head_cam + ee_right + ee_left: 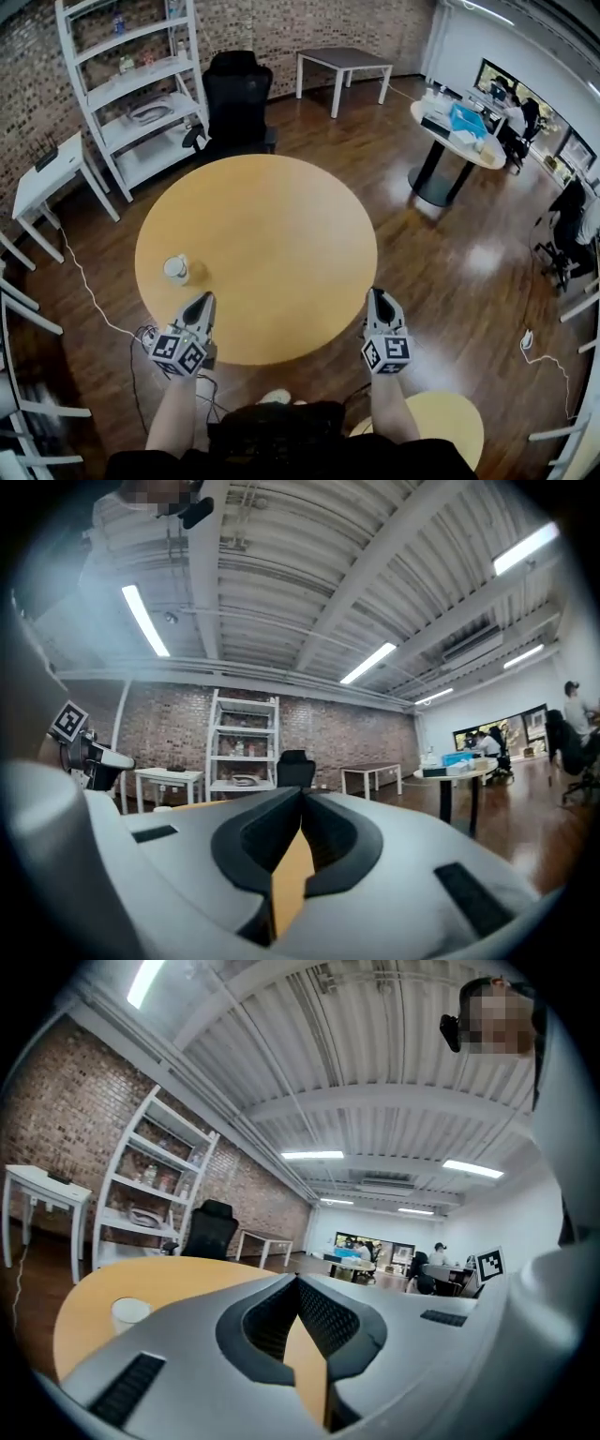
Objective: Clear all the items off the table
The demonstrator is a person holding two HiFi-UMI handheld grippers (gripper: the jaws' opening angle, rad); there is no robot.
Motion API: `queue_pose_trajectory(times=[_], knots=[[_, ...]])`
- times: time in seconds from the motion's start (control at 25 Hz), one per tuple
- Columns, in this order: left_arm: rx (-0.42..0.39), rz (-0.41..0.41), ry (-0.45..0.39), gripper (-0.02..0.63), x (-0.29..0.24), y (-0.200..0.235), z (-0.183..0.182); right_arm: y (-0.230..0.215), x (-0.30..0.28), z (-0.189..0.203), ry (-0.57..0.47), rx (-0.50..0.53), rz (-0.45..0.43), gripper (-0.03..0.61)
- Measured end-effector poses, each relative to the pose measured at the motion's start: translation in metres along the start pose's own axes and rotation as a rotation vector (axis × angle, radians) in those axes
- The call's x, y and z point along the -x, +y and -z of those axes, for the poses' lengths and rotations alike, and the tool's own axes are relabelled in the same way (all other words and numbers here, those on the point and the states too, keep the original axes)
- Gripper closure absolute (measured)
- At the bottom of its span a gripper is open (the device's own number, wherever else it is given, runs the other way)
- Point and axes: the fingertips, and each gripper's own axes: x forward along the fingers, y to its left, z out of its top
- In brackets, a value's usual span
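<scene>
The round table point(281, 216) is almost bare. Only one small white cup point(175, 269) sits on it, near its left edge, close to the left gripper point(201, 302). That gripper and the right gripper point(380, 298) are both closed tight and hold nothing.

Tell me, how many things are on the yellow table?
1: a white cup near the table's left edge, just ahead of the left gripper. Nothing seems hidden.

A round wooden table point(272, 234) carries one small white cup point(175, 269) near its left edge.
</scene>
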Motion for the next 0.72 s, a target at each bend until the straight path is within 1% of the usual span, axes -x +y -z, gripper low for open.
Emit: queue_pose_trajectory(times=[0.08,0.16,0.28,0.4,0.56,0.72], knots=[[0.004,-0.064,-0.001,0.612,0.024,0.017,0.002,0.030,-0.022,0.008,0.024,0.012,-0.086,0.575],[-0.001,-0.119,0.002,0.612,0.046,0.031,0.003,0.054,-0.041,0.015,0.043,0.030,-0.150,0.575],[-0.030,-0.194,0.002,0.612,0.075,0.053,-0.002,0.086,-0.065,0.020,0.063,0.039,-0.218,0.575],[-0.038,-0.265,-0.040,0.612,0.101,0.085,-0.017,0.121,-0.090,0.013,0.060,0.066,-0.273,0.575],[-0.040,-0.295,-0.087,0.612,0.120,0.123,-0.038,0.173,-0.118,-0.005,0.031,0.068,-0.324,0.575],[-0.050,-0.286,-0.111,0.612,0.120,0.153,-0.044,0.212,-0.137,-0.013,0.026,0.092,-0.355,0.575]])
